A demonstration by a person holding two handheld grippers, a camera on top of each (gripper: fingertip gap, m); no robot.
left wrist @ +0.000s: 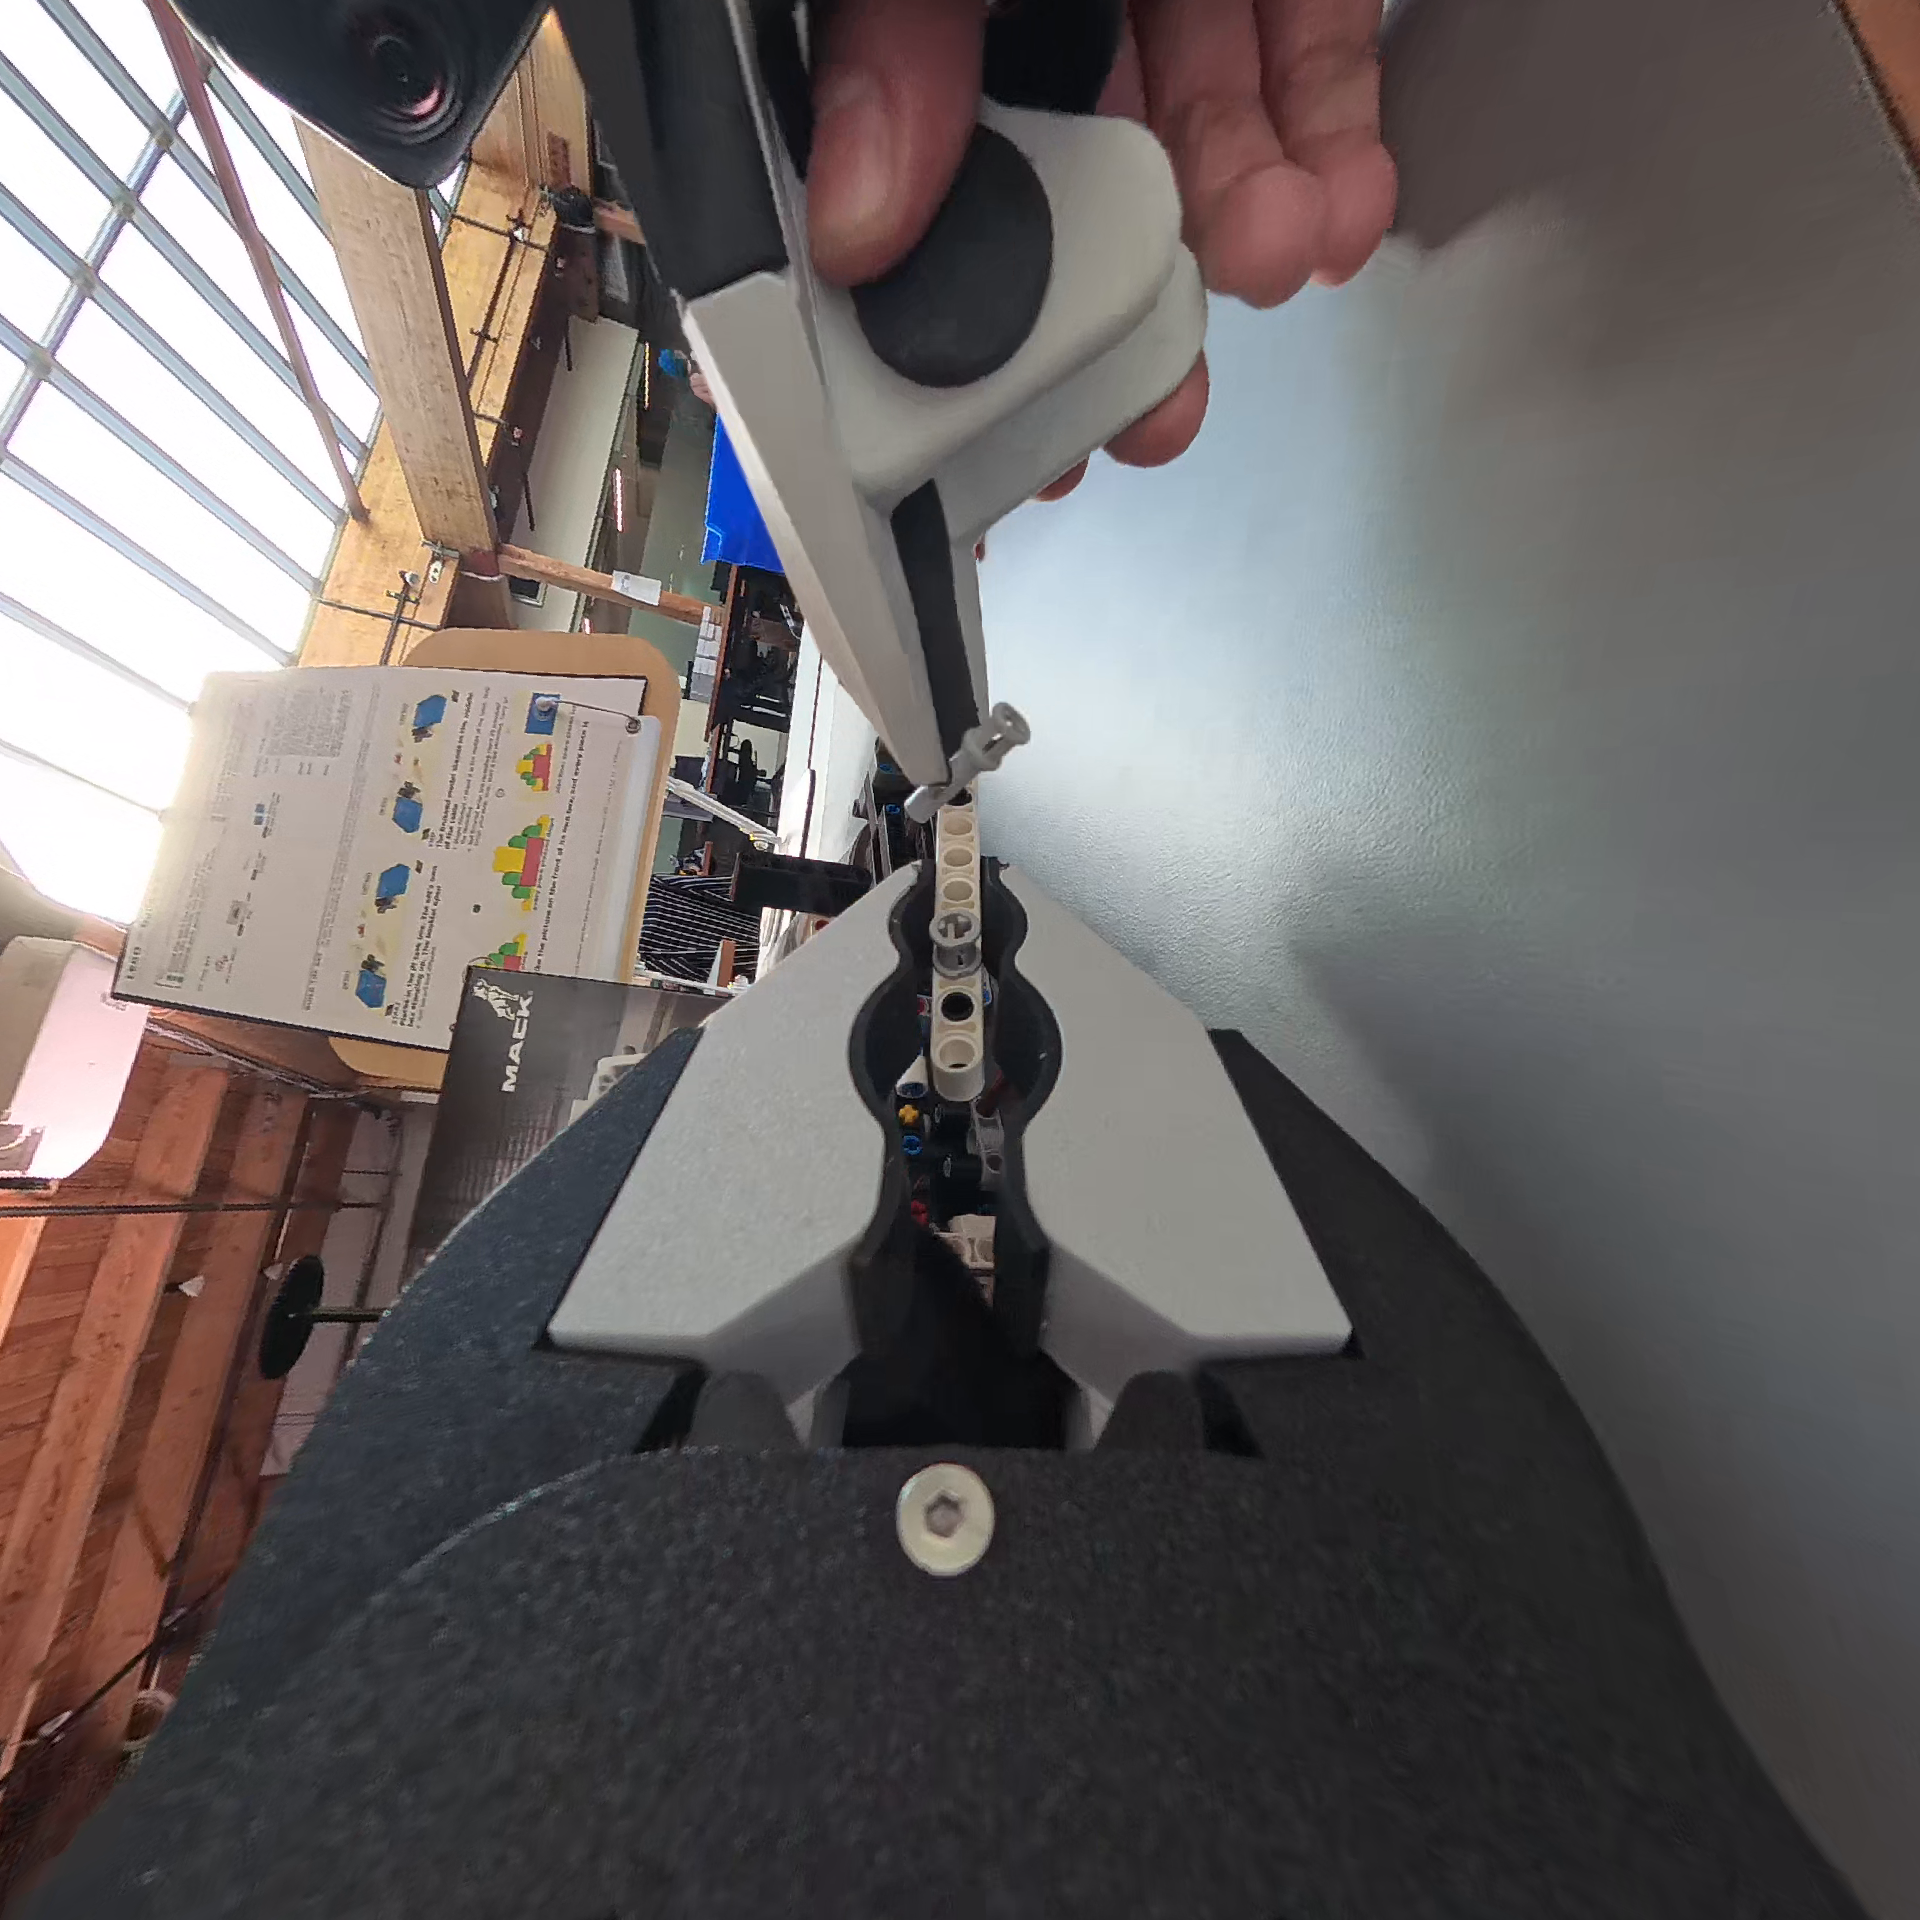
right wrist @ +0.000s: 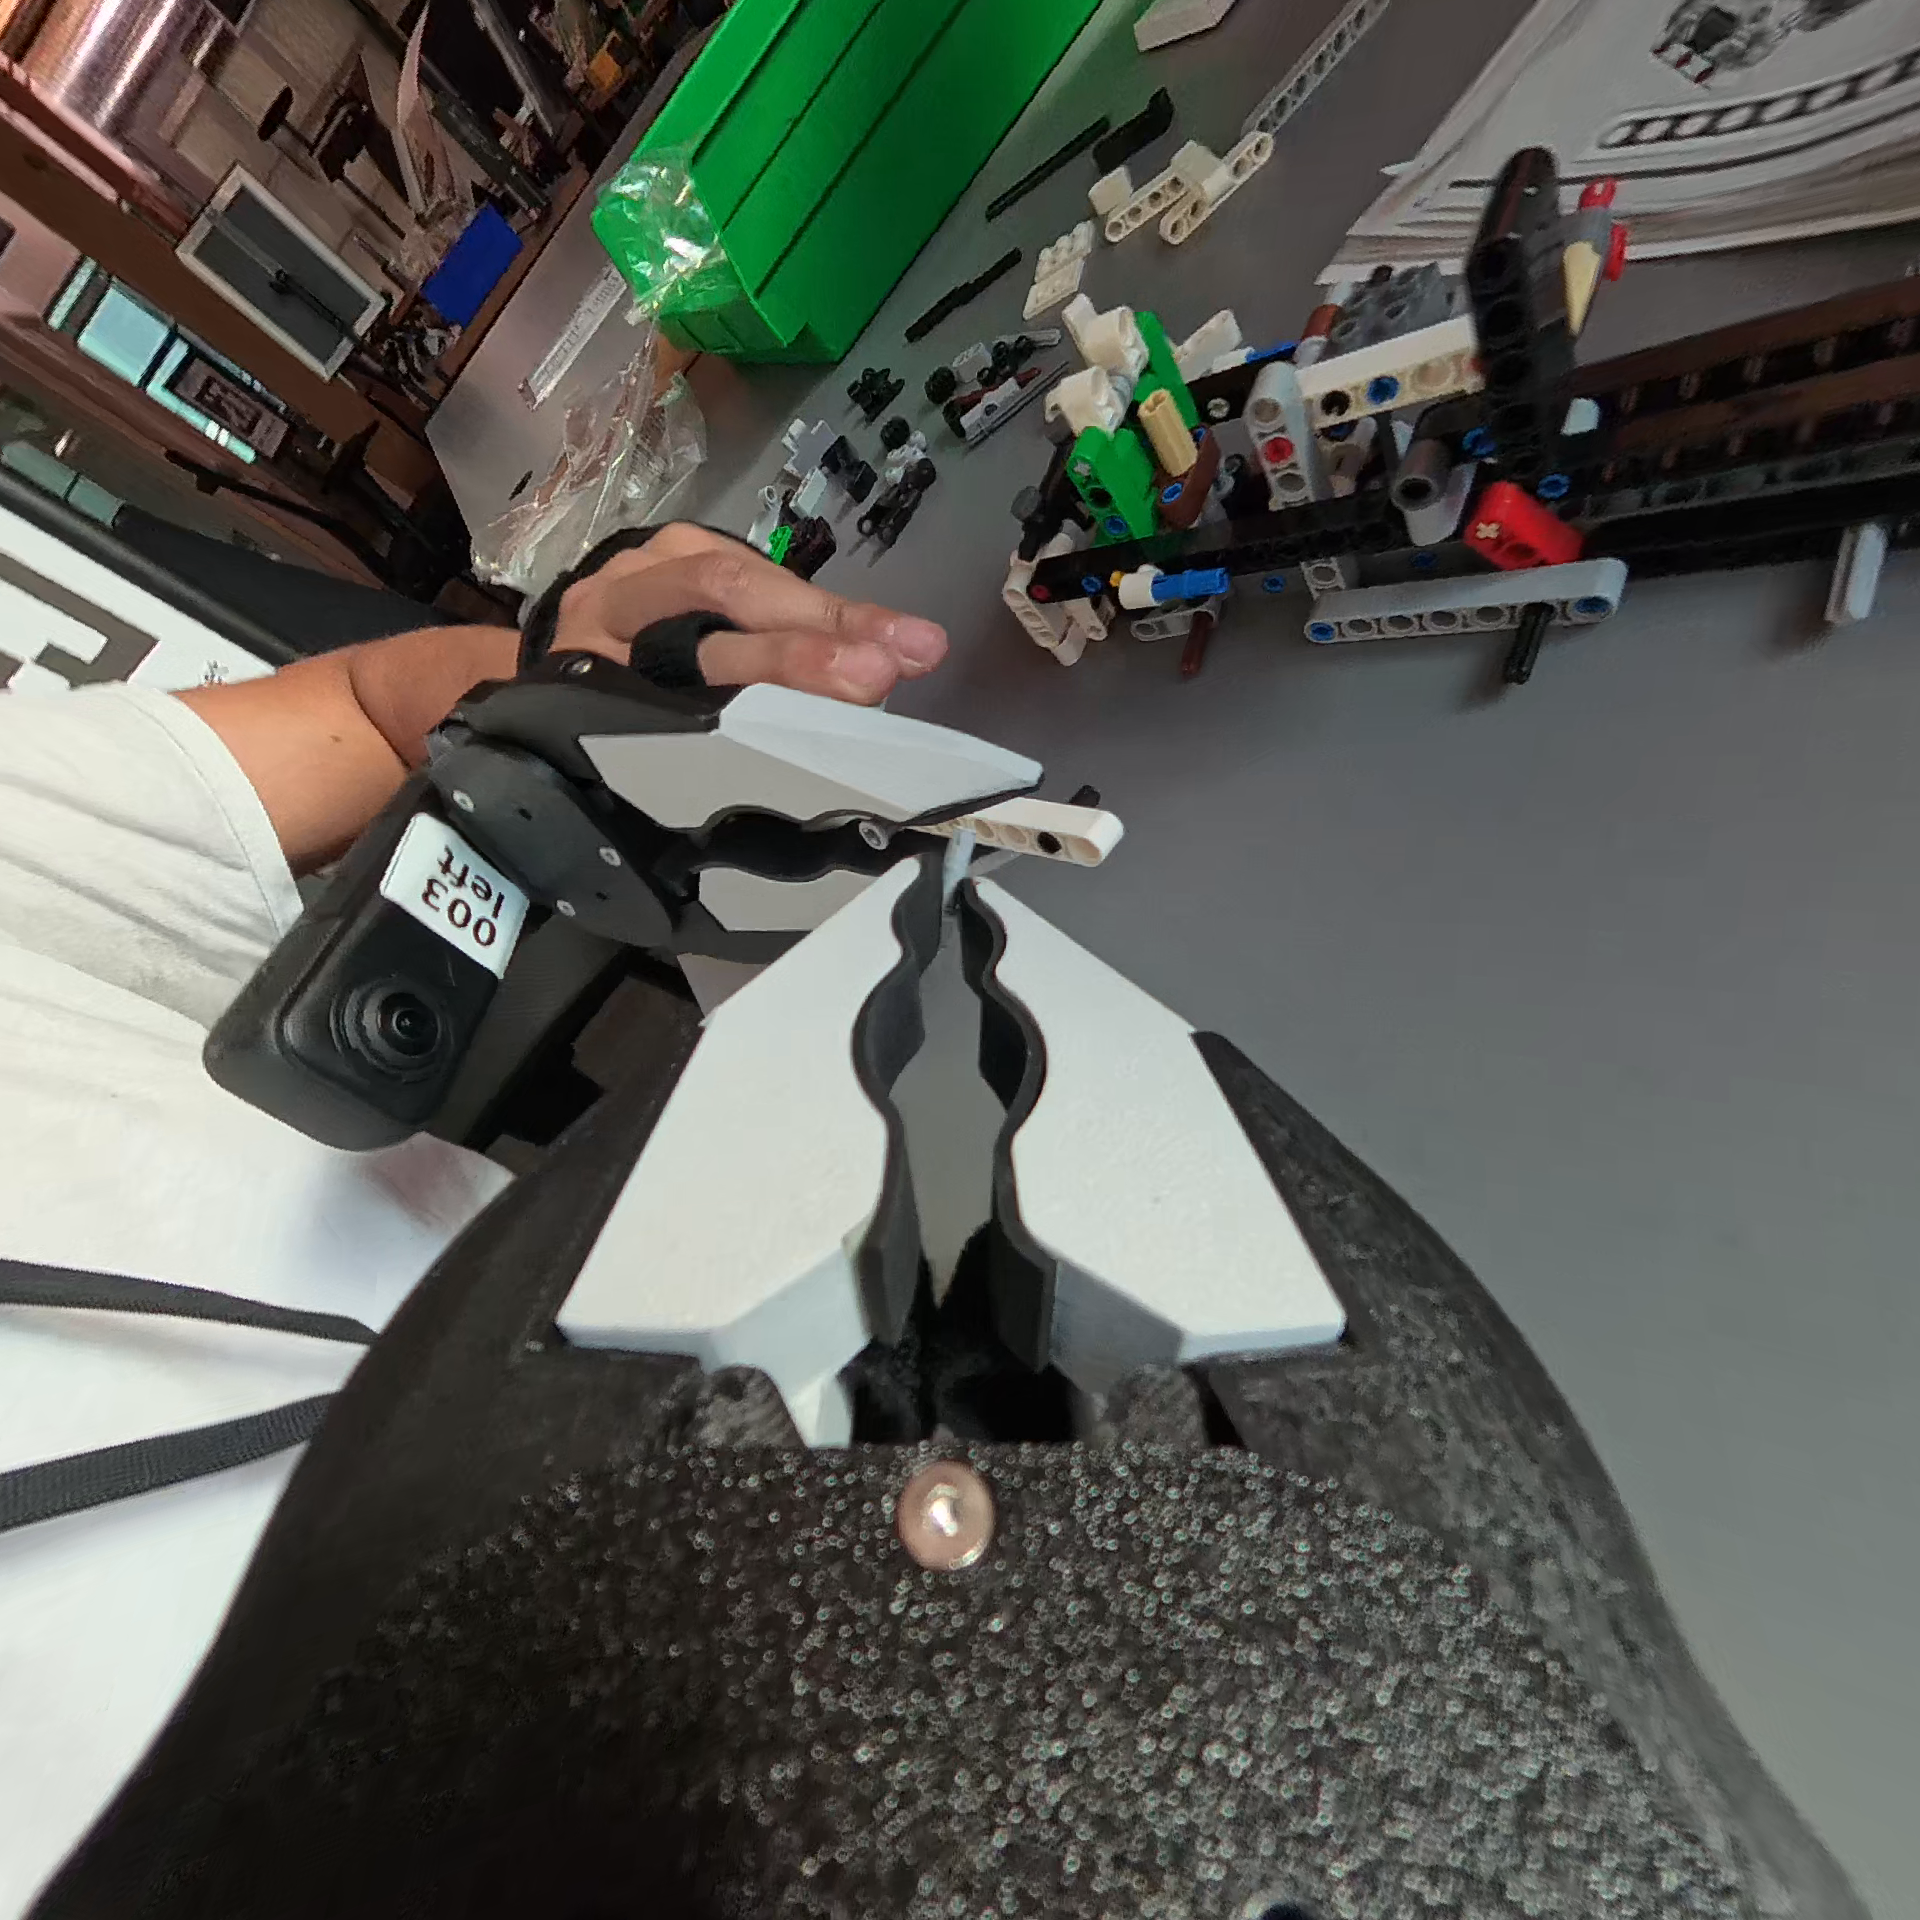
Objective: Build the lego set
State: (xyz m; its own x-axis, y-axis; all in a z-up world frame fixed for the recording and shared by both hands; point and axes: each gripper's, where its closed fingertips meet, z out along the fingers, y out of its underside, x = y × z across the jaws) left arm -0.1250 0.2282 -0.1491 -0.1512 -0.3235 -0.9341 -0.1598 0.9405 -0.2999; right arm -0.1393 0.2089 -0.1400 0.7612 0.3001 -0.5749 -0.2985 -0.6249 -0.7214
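Note:
My left gripper is shut on a white beam with holes, held in the air above the grey table. The beam also shows in the right wrist view, sticking out of the left gripper. My right gripper is shut on a small grey pin and holds it against the beam. In the left wrist view the right gripper comes down from above with the grey pin at the beam's far end. A second grey pin sits in the beam.
A partly built model of black, white, green and red parts lies on the grey table. Loose small parts, a green box, clear bags and printed instruction sheets lie beyond. An instruction poster stands at left. The tips of both grippers are at nearly the same place.

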